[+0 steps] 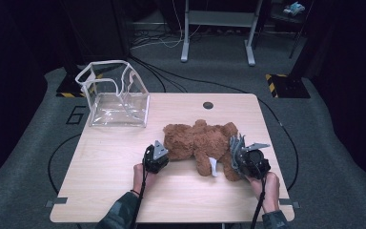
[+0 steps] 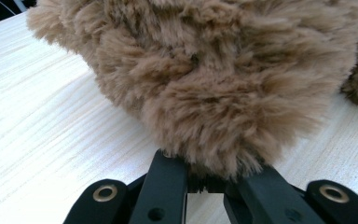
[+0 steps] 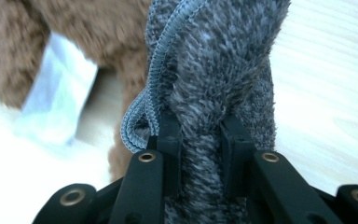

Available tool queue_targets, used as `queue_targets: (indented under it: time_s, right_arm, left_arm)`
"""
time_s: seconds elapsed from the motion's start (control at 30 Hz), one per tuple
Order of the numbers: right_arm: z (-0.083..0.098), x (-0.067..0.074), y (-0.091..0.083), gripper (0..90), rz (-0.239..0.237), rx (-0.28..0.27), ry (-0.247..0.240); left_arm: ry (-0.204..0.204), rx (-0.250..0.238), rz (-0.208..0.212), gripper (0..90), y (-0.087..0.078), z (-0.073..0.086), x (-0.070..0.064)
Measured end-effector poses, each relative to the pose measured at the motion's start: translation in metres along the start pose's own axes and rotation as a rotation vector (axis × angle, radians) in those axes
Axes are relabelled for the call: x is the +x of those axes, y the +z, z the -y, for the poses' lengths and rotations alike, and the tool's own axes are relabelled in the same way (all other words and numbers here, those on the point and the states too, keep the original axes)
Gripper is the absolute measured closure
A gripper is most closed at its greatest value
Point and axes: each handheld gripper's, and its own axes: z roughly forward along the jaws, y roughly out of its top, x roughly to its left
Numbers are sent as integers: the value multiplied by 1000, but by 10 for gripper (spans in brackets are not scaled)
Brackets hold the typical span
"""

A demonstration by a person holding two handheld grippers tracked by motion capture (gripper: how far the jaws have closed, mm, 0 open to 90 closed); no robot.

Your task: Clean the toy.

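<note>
Your right gripper (image 3: 199, 135) pinches a fuzzy grey cloth (image 3: 223, 60) (ribbed edge) beside the brown plush bear (image 1: 201, 143). Your left gripper (image 2: 206, 179) is clamped on the bear's fur at its left end. The bear lies mid-table (image 1: 114, 162); a clear bag (image 1: 116, 102) sits at the far-left corner.

A light wooden table (image 1: 105, 162) with rounded corners and a dark round grommet hole (image 1: 208, 105) near its far edge carries a clear plastic bag (image 1: 116, 95) at the far left corner and a brown plush toy (image 1: 200, 143) lying mid-table.
</note>
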Motion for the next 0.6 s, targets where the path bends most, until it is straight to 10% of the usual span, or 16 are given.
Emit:
queue_targets:
  time_s: [0.3, 0.6]
  right_arm:
    - [-33, 19, -11, 728, -37, -116, -20]
    - [-46, 23, 18, 730, -46, -81, 3]
  left_arm:
    - [2, 1, -3, 884, 0, 0, 0]
    - [6, -1, -5, 884, 0, 0, 0]
